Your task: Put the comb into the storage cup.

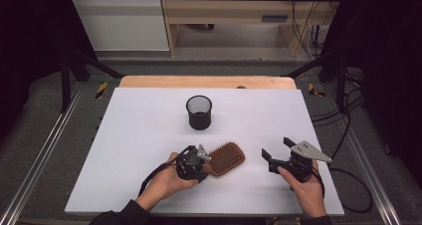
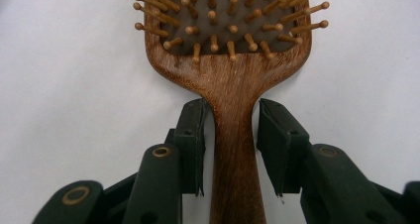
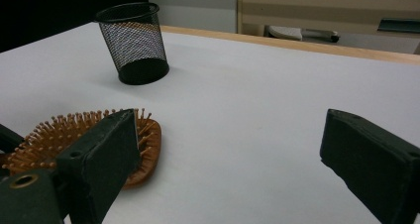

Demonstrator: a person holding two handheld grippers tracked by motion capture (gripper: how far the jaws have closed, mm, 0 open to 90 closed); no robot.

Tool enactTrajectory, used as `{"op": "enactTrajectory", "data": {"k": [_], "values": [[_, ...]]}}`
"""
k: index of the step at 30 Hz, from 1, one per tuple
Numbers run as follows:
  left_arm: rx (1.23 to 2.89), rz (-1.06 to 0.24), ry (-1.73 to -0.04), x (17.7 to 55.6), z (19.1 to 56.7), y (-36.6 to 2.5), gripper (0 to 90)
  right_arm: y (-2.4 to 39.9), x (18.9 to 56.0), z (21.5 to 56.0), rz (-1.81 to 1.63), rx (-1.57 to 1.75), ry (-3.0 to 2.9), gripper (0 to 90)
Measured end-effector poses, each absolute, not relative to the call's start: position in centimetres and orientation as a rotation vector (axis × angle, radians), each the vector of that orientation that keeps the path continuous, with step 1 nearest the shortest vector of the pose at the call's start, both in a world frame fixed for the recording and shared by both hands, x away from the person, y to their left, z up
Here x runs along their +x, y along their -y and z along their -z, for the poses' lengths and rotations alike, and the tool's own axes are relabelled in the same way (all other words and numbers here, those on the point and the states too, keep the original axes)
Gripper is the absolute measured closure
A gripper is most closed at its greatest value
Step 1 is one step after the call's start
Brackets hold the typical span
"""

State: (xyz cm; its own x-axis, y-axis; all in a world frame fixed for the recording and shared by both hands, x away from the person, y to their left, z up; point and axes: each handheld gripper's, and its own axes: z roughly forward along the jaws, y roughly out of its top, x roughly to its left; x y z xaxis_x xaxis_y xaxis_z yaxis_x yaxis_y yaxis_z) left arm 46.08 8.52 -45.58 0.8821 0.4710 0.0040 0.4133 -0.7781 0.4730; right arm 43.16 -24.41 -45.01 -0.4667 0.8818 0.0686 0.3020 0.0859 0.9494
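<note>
A wooden paddle hairbrush (image 1: 226, 158) lies bristles up on the white table (image 1: 144, 130), near the front middle. My left gripper (image 1: 205, 161) reaches in from the left, and its jaws stand on either side of the brush handle (image 2: 233, 149). In the left gripper view a thin strip of table shows between each pad (image 2: 193, 135) and the handle, so the pads are not pressing on it. My right gripper (image 1: 276, 147) hovers to the right of the brush, open wide with nothing between its jaws. The right gripper view shows the brush head (image 3: 54, 135) behind its left jaw.
A black mesh pen cup (image 1: 199, 112) stands upright beyond the brush, toward the table's middle; the right gripper view has the pen cup (image 3: 132, 40) at upper left. A wooden strip (image 1: 209, 81) runs along the table's far edge. Cables trail off the right side.
</note>
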Motion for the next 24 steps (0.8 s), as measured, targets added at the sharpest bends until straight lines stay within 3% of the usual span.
{"op": "enactTrajectory", "data": {"k": [24], "values": [[2.649,-0.195,-0.664,46.0,45.3,-7.4,72.7,24.3,43.1,45.0,-1.383,1.158,-1.840,8.0]]}}
